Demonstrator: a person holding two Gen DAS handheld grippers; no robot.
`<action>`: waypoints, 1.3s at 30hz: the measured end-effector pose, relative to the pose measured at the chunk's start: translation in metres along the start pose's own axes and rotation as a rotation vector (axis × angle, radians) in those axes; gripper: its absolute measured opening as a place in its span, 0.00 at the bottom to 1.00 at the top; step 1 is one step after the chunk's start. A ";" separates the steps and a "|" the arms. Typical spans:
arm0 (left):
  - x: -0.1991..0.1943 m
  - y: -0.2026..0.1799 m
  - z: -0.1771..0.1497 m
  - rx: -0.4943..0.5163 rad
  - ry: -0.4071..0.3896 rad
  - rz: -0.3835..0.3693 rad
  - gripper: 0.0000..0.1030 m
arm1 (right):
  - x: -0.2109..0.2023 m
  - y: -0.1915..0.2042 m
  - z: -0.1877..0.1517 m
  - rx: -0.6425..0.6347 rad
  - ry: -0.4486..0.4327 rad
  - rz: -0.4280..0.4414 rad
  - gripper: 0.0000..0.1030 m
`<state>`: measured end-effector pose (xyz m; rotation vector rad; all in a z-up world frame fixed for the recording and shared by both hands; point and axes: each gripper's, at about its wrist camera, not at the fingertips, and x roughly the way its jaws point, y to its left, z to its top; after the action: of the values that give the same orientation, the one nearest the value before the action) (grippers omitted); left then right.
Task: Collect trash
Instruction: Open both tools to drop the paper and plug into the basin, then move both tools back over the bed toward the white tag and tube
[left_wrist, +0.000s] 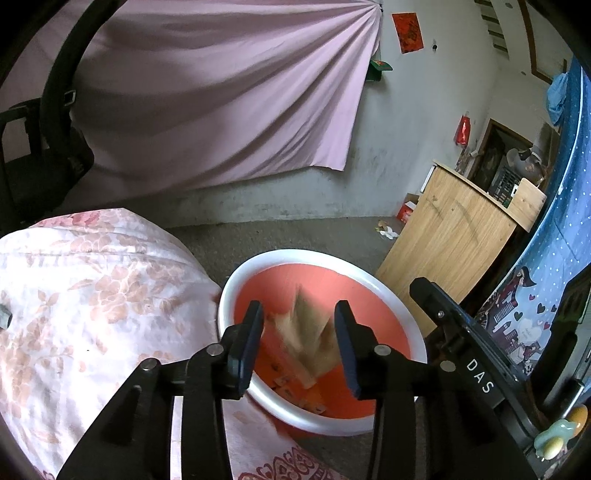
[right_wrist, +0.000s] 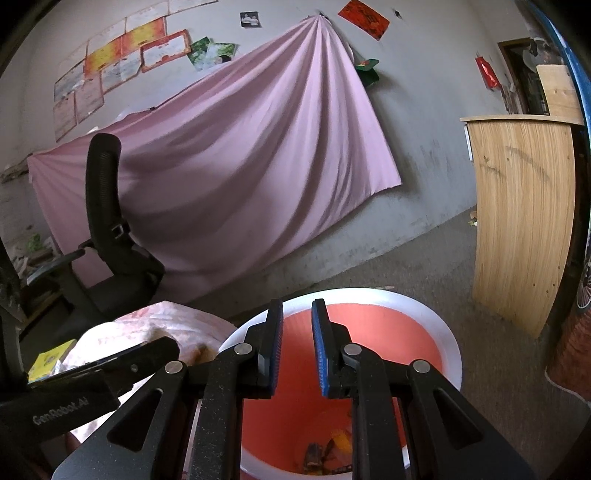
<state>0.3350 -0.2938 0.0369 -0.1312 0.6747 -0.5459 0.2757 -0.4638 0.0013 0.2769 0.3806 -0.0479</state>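
Left tongs (left_wrist: 299, 332) are shown spread wide above the round bin with white rim and salmon-red interior (left_wrist: 380, 284). Between the jaws, a blurred tan, crumpled piece of paper-like trash (left_wrist: 308, 339) is seen over the bin mouth, touching neither jaw; it is judged to be in free fall, the release step being in hand. Further small scraps (left_wrist: 314, 406) lie on the bin floor. A surface covered with white cloth printed in pink flowers (left_wrist: 92, 295) stands just beside the bin, on its left.

Right tongs (right_wrist: 297, 345) are seen narrowly parted, with nothing held between the blue-ribbed pads (right_wrist: 320, 354), poised over the same bin (right_wrist: 443, 332); dark and yellow scraps (right_wrist: 325, 454) are visible at its bottom. On the floral-covered surface (right_wrist: 155, 321), a yellow-green flat packet (right_wrist: 50, 360) lies near the far left edge; whether it counts as trash cannot be told.

Beyond the bin, a pink sheet hung on the wall (right_wrist: 240, 166), a black office chair (right_wrist: 110, 240) and a light wooden cabinet (right_wrist: 524, 206) are seen; small litter (left_wrist: 388, 230) lies on the grey floor beside the cabinet.

The next move is judged to call for withdrawal of both tongs from the bin and a reach toward remaining litter, with jaws spread before approach.
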 end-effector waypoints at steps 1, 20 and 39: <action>0.000 0.001 0.000 -0.004 -0.002 0.000 0.37 | 0.000 0.000 0.000 0.000 0.001 -0.001 0.14; -0.048 0.035 -0.006 -0.060 -0.145 0.098 0.64 | -0.009 0.013 0.003 -0.019 -0.047 0.005 0.47; -0.163 0.110 -0.039 -0.075 -0.456 0.345 0.98 | -0.054 0.098 0.000 -0.161 -0.318 0.203 1.00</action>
<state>0.2530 -0.1129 0.0661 -0.1972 0.2614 -0.1465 0.2350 -0.3699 0.0467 0.1441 0.0385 0.1370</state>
